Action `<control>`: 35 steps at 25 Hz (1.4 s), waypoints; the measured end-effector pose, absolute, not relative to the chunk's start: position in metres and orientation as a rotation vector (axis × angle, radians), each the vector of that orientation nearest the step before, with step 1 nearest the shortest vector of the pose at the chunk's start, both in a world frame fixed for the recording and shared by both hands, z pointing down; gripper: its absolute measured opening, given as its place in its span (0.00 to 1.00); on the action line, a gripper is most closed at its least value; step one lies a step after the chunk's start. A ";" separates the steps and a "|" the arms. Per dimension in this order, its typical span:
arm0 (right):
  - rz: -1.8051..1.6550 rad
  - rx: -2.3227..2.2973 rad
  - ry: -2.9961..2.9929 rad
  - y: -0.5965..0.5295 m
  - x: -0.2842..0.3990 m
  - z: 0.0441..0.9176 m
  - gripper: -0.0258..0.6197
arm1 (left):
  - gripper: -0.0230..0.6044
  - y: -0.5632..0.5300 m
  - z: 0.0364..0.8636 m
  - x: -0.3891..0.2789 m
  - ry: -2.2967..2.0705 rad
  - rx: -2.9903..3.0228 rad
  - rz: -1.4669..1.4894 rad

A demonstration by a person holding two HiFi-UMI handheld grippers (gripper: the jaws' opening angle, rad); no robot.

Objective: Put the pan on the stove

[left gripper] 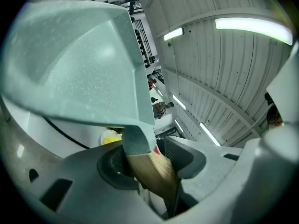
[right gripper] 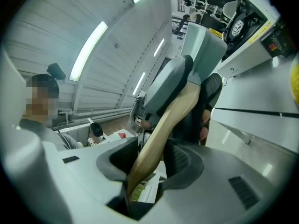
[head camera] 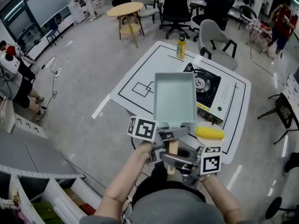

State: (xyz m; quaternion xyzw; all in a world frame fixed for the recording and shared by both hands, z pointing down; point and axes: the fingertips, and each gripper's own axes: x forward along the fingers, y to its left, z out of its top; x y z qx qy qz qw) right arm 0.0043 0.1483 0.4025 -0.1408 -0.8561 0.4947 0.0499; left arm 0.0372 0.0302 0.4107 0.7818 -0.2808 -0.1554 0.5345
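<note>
A pale teal rectangular pan (head camera: 174, 97) hangs in the air over the white table (head camera: 135, 73), just left of the black-topped portable stove (head camera: 207, 84). Its wooden handle (head camera: 173, 147) points back toward me. My left gripper (head camera: 162, 141) is shut on the handle close to the pan, and my right gripper (head camera: 181, 160) is shut on it further back. In the left gripper view the pan (left gripper: 79, 59) fills the upper left and the handle (left gripper: 152, 169) runs between the jaws. The right gripper view has the handle (right gripper: 163, 129), the pan (right gripper: 203, 45) and the stove (right gripper: 245, 24).
A yellow bottle (head camera: 181, 47) stands at the table's far edge. A yellow oblong thing (head camera: 210, 133) lies on the near right of the table. Office chairs (head camera: 216, 40) and a round wooden table (head camera: 125, 10) stand beyond. People sit at the left wall (head camera: 16, 78).
</note>
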 end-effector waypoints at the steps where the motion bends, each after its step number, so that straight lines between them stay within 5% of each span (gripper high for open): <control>1: 1.511 -0.410 -2.617 0.142 -0.004 0.402 0.28 | 0.31 0.024 0.410 0.030 -0.657 1.868 -0.362; 35: 1.624 -0.034 -2.730 0.001 -0.029 0.406 0.28 | 0.31 -0.102 0.418 0.037 -0.389 1.891 -0.174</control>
